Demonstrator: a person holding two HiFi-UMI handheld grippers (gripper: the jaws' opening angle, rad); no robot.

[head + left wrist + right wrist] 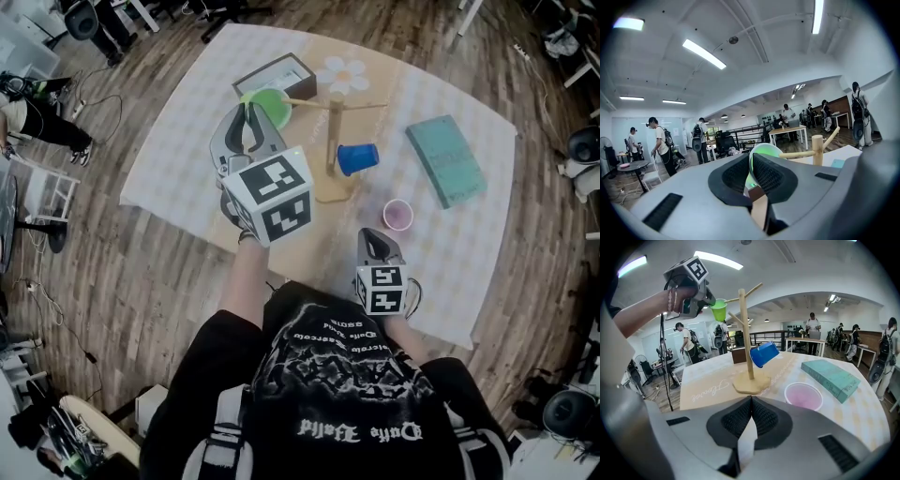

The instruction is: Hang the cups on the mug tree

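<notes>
My left gripper [251,127] is raised above the table, shut on the rim of a green cup [273,106], close to the upper left branch of the wooden mug tree [333,141]. In the left gripper view the green cup [765,151] sits pinched between the pads, with the mug tree [817,149] just beyond. A blue cup [357,157] hangs on a lower branch. A pink cup [397,214] stands upright on the table. My right gripper [373,242] rests low near the front edge, shut and empty. In the right gripper view the pink cup [803,395] lies ahead to the right.
A teal book [446,159] lies to the right of the mug tree. A brown open box [275,77] stands behind the green cup. The table [187,150] has a pale checked cloth. Several people and desks fill the room beyond.
</notes>
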